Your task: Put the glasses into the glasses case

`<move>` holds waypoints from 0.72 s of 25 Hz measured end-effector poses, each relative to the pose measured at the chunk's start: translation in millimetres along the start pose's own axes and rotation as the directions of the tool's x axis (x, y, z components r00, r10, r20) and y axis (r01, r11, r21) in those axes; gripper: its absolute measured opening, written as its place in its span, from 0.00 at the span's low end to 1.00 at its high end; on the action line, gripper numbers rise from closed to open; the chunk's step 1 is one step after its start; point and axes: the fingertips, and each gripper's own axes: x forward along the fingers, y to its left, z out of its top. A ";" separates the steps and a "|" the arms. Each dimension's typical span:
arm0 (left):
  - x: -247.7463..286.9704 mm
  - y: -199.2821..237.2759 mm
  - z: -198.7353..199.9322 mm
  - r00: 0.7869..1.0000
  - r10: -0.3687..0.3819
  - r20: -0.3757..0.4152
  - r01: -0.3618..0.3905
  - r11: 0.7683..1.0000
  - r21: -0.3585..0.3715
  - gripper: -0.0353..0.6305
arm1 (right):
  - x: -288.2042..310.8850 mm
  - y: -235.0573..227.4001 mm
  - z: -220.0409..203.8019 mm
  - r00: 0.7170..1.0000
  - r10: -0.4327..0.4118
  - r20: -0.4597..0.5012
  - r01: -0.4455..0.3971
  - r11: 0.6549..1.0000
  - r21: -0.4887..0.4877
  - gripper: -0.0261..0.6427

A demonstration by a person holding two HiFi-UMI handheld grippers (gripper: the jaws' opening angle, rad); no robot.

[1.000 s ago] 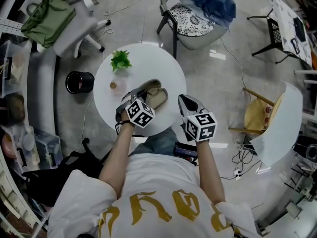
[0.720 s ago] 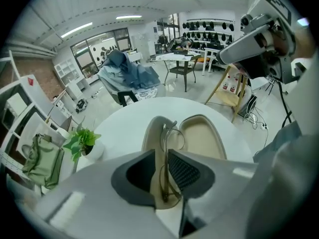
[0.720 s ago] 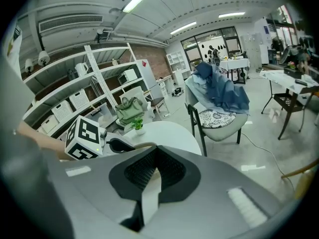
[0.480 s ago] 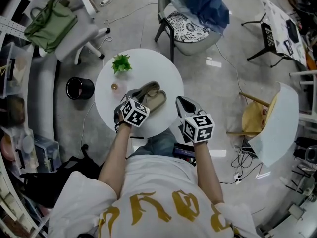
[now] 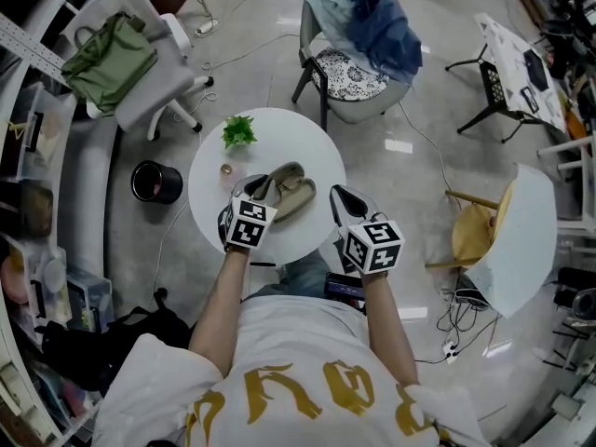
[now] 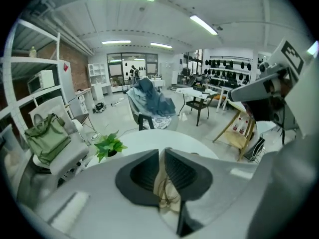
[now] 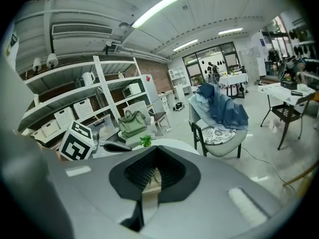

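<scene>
One open beige oval glasses case [image 5: 291, 192] on round white desk [image 5: 307, 152]. One pair of thin wire glasses [image 6: 167, 197] inside. Left gripper [image 5: 257, 190] jaws pinched on case end. Right gripper [image 5: 342, 196] jaws closed, empty, beside case.

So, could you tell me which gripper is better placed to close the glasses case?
Probably the right gripper: it is free beside the glasses case, while the left gripper grips it.

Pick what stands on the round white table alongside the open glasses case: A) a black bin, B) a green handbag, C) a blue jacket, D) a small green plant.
D: the head view shows the small green plant on the far side of the round table, beyond the glasses case.
</scene>
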 end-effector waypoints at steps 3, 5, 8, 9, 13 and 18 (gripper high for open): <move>-17.7 -1.0 10.5 0.998 -0.012 0.058 0.014 0.999 -0.034 0.11 | -10.4 9.4 12.4 0.998 -0.032 0.052 0.034 0.999 -0.027 0.07; -29.0 -4.0 15.4 0.996 -0.028 0.083 0.029 1.000 -0.011 0.11 | -15.0 18.4 19.9 0.996 -0.034 0.081 0.037 0.999 -0.037 0.07; -48.9 -8.7 22.3 0.991 -0.043 0.128 0.047 0.998 -0.030 0.11 | -18.9 32.5 23.6 0.995 -0.017 0.095 0.022 0.999 -0.046 0.07; -56.6 -9.4 25.6 0.988 -0.047 0.150 0.056 0.997 -0.059 0.10 | -19.8 37.2 23.7 0.995 -0.012 0.095 0.017 0.998 -0.054 0.07; -83.7 -7.7 44.6 0.967 -0.049 0.249 0.084 0.987 -0.134 0.07 | -23.0 54.0 23.5 0.996 -0.004 0.092 0.013 0.995 -0.096 0.07; -110.4 -9.0 67.7 0.934 -0.062 0.352 0.123 0.980 -0.156 0.06 | -27.5 66.7 20.7 0.995 0.000 0.095 0.010 0.994 -0.109 0.07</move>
